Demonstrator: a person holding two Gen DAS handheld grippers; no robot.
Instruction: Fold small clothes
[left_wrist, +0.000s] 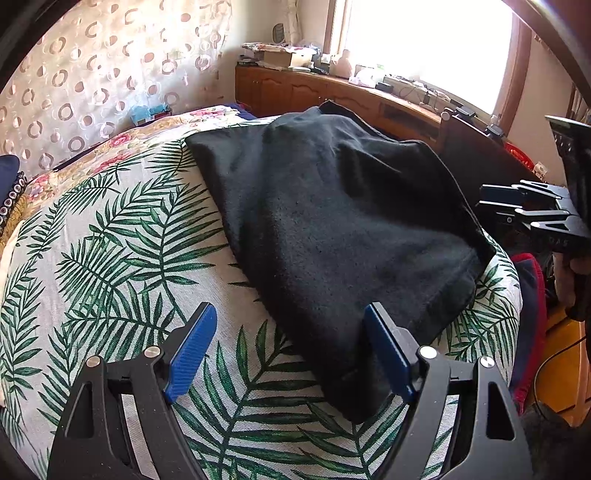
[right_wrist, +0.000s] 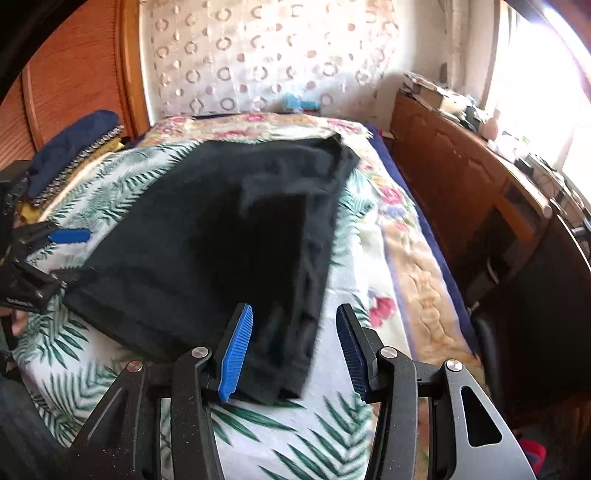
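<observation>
We hold the left gripper (left_wrist: 290, 354) and right gripper (right_wrist: 293, 350), jaws spread and empty, at the near corners of the black garment (left_wrist: 332, 229) spread flat on the bed (left_wrist: 110, 258), presumably ready for folding.

Daylight entered through the window (left_wrist: 424, 44), which was overexposed to white glare. The right wrist view was motion-blurred across the black garment (right_wrist: 229, 229). Both views bowed at the edges, with dark corners.

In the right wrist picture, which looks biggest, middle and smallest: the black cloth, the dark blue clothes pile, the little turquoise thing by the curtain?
1. black cloth
2. dark blue clothes pile
3. turquoise thing, though it sits farthest from the camera, so its true size is unsure.
</observation>
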